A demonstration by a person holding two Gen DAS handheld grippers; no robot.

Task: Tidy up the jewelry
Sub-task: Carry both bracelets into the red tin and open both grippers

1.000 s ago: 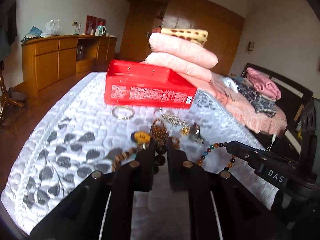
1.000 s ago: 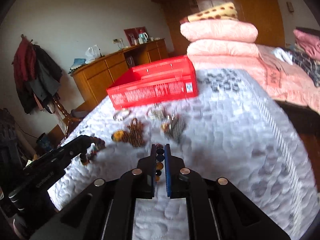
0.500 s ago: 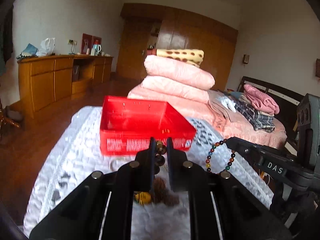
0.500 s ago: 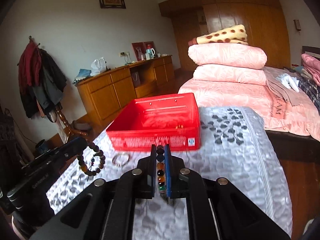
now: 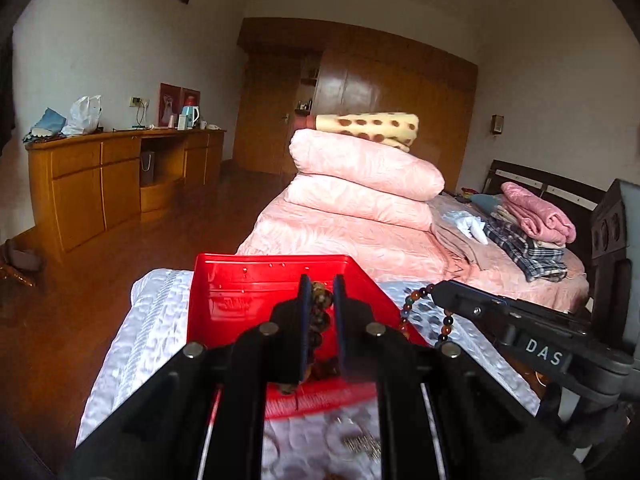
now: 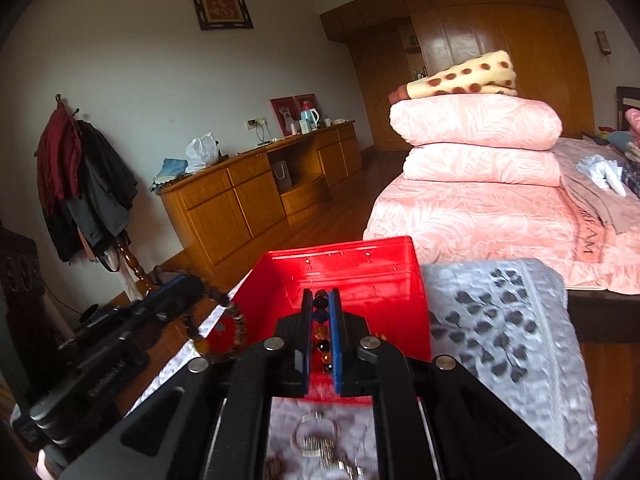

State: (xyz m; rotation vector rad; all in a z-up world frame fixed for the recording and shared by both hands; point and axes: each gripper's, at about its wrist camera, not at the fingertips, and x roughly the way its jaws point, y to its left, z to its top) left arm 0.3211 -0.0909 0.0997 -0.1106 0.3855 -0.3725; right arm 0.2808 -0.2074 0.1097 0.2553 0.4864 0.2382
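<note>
i have both grippers held side by side, tilted a little downward over the near rim of the red box point(image 5: 240, 304). the left gripper point(image 5: 320, 292) has its jaws pinched narrow on a brown bead bracelet point(image 5: 322, 312), its round mottled beads stacked in a column between the black fingers. from the right wrist view that bracelet point(image 6: 236, 332) hangs below the left gripper point(image 6: 192, 288) as a loop of rough wood-like beads with one larger amber bead, in front of the box's left wall. the right gripper point(image 6: 321, 304) has its jaws closed tight on a multicolour bead bracelet point(image 6: 321, 328): glossy, glassy beads in dark, amber and orange, lined up between blue pads. in the left wrist view that bracelet point(image 5: 412, 308) droops in an open curve under the right gripper point(image 5: 440, 294). the box point(image 6: 360, 280) is a rectangular, smooth, shiny plastic tray with shallow straight walls, sitting on a white quilted cover point(image 6: 500, 320) stitched with grey leaf shapes. blurred below my fingers lie a clear ring-shaped bangle point(image 6: 316, 432) and other small metal pieces i cannot make out.
</note>
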